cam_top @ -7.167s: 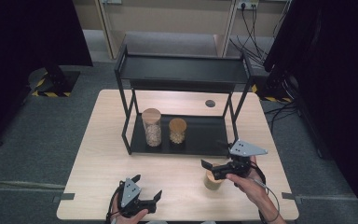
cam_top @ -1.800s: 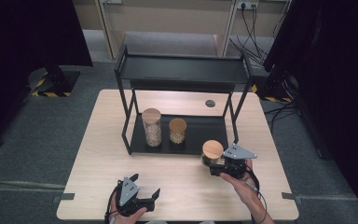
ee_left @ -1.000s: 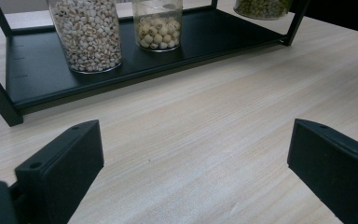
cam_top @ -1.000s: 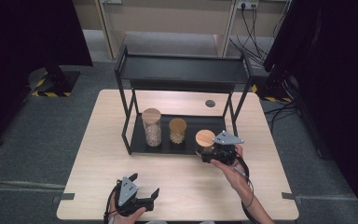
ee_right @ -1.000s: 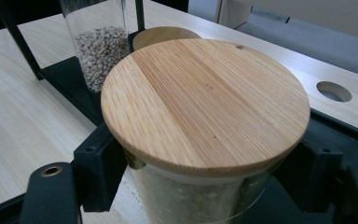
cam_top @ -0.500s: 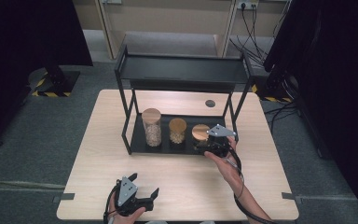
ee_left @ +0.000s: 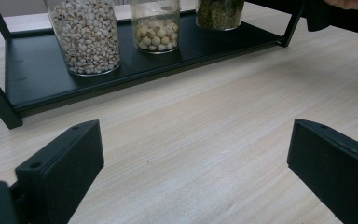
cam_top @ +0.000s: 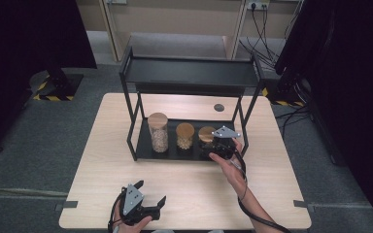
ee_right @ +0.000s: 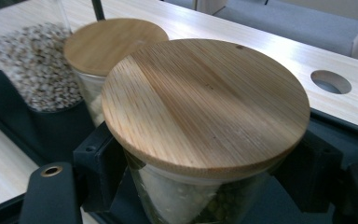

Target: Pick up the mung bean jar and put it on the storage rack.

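A glass jar of green beans with a round wooden lid (ee_right: 205, 100) is gripped just below the lid by my right gripper (ee_right: 200, 186), whose black fingers (ee_right: 100, 163) press its sides. From above, this jar (cam_top: 206, 134) is at the right end of the black rack's lower shelf (cam_top: 143, 145), beside a short jar of pale round seeds (cam_top: 185, 135) and a tall jar of white grains (cam_top: 158, 132). Its base (ee_left: 219, 14) seems to rest on the shelf. My left gripper (cam_top: 158, 206) lies open near the table's front edge, with nothing between its fingers (ee_left: 60, 163).
The rack's upper shelf (cam_top: 189, 73) overhangs the jars, and its right front post (cam_top: 243, 131) stands close to my right hand. A round hole (cam_top: 218, 107) is in the tabletop behind the rack. Bare wood lies between the rack and my left gripper.
My right gripper has carried the green-bean jar from the table's right side leftward and away, under the upper shelf, to beside the short jar. The left gripper has not moved.
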